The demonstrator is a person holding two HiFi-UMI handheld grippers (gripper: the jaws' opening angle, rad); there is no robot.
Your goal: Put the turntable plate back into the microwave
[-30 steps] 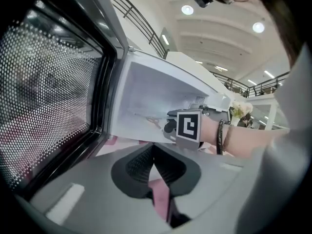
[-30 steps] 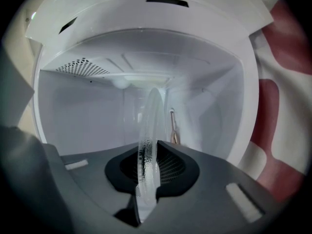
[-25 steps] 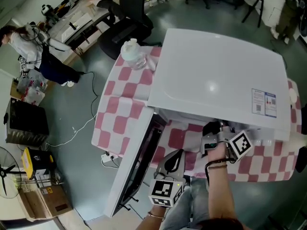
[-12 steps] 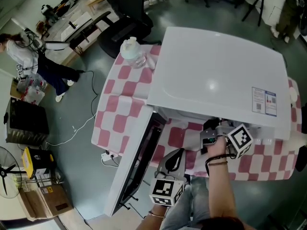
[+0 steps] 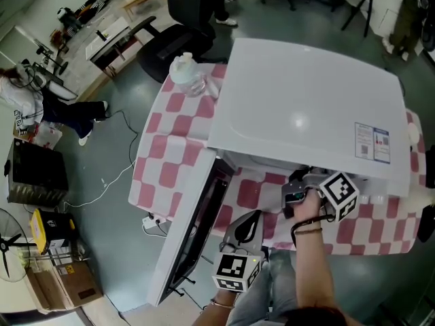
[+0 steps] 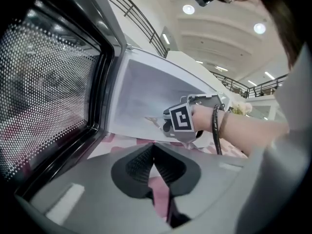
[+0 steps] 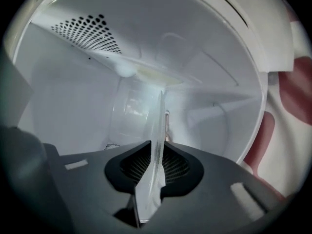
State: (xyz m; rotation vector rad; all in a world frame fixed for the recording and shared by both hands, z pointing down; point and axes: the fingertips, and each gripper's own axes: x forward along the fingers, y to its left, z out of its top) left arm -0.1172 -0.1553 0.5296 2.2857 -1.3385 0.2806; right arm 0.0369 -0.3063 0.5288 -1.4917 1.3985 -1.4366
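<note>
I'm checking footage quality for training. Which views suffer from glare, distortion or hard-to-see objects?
Head view: edges bend; glare spot on the microwave top. Right gripper view: dark round vignette; the clear plate barely shows against white walls. Left gripper view: bright ceiling lights.

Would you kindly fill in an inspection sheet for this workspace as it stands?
Surface: table under a pink-and-white checked cloth.
Job's things: white microwave, its door swung open; glass plate inside the cavity, gripped by its edge.
Clutter: clear plastic container at the cloth's far corner.
Grippers: right hand-held gripper holds the plate, jaws just eased open slightly; left hand-held gripper shut, empty, near the door.
Cables: white cable and power strip on the floor.
Surroundings: office chair, a person, cardboard boxes.
</note>
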